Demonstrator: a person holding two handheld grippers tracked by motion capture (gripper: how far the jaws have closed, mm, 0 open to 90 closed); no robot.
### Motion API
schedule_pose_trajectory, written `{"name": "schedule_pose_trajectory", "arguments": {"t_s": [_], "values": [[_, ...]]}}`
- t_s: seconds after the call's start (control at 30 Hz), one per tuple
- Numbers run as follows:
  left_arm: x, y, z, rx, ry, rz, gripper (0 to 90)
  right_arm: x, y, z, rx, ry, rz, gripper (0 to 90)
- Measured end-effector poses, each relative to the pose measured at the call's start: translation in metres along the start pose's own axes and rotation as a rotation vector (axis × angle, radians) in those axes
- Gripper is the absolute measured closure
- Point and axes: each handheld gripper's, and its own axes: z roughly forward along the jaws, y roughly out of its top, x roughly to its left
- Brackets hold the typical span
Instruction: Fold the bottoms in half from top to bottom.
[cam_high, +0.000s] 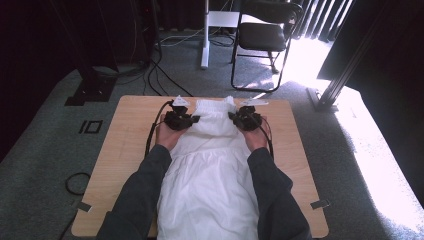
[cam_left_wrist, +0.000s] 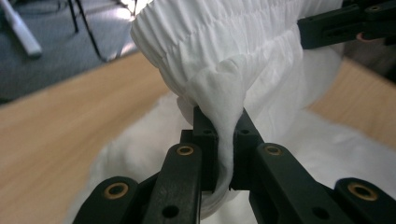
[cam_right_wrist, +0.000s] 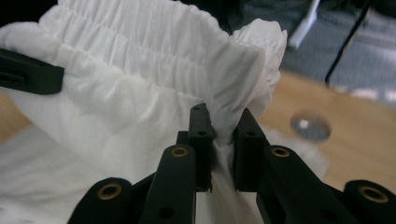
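A white garment with a gathered elastic waistband lies lengthwise on the wooden table. My left gripper is shut on the waistband's left side; in the left gripper view a pinch of white cloth runs down between its black jaws at my left gripper. My right gripper is shut on the waistband's right side; in the right gripper view my right gripper has bunched fabric squeezed between its jaws. The waistband end is held up off the table. Each gripper view shows the other gripper's jaw at its edge.
A black folding chair and a white stand leg stand on the grey carpet beyond the table. Cables trail on the floor at the far left. A round metal grommet sits in the tabletop right of the garment.
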Motion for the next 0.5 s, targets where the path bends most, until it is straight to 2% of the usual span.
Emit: {"name": "schedule_pose_trajectory", "arguments": {"t_s": [0.07, 0.1, 0.13, 0.2, 0.23, 0.27, 0.3, 0.33, 0.37, 0.4, 0.43, 0.47, 0.5], "values": [[-0.01, 0.01, -0.019, -0.056, -0.016, 0.024, 86.0, 0.003, 0.015, -0.022, -0.062, 0.011, -0.034, 80.7], [-0.01, 0.01, -0.019, -0.056, -0.016, 0.024, 86.0, 0.003, 0.015, -0.022, -0.062, 0.011, -0.034, 80.7], [-0.023, 0.017, -0.039, -0.107, -0.042, 0.042, 86.0, 0.007, 0.026, -0.046, -0.124, 0.022, -0.077, 80.7], [-0.036, 0.017, -0.056, -0.135, -0.078, 0.064, 86.0, 0.01, 0.029, -0.065, -0.162, 0.048, -0.097, 80.7], [-0.036, 0.017, -0.056, -0.135, -0.078, 0.064, 85.9, 0.01, 0.029, -0.065, -0.162, 0.048, -0.097, 80.7], [-0.043, 0.013, -0.061, -0.137, -0.091, 0.075, 85.9, 0.012, 0.028, -0.074, -0.173, 0.062, -0.108, 80.6], [-0.057, 0.001, -0.067, -0.13, -0.118, 0.08, 85.8, 0.015, 0.02, -0.088, -0.179, 0.094, -0.134, 80.6], [-0.057, 0.001, -0.067, -0.13, -0.118, 0.08, 85.8, 0.017, 0.013, -0.092, -0.172, 0.101, -0.146, 80.6], [-0.063, -0.007, -0.067, -0.108, -0.132, 0.09, 85.7, 0.019, 0.004, -0.096, -0.157, 0.106, -0.16, 80.6], [-0.072, -0.026, -0.064, -0.082, -0.16, 0.081, 85.7, 0.021, -0.005, -0.098, -0.141, 0.119, -0.166, 80.6], [-0.072, -0.026, -0.064, -0.082, -0.16, 0.081, 85.7, 0.021, -0.005, -0.098, -0.141, 0.119, -0.166, 80.6], [-0.076, -0.037, -0.06, -0.056, -0.179, 0.078, 85.6, 0.024, -0.028, -0.099, -0.102, 0.125, -0.187, 80.6], [-0.08, -0.048, -0.057, -0.03, -0.167, 0.093, 85.6, 0.025, -0.04, -0.098, -0.079, 0.141, -0.182, 80.6]]}}
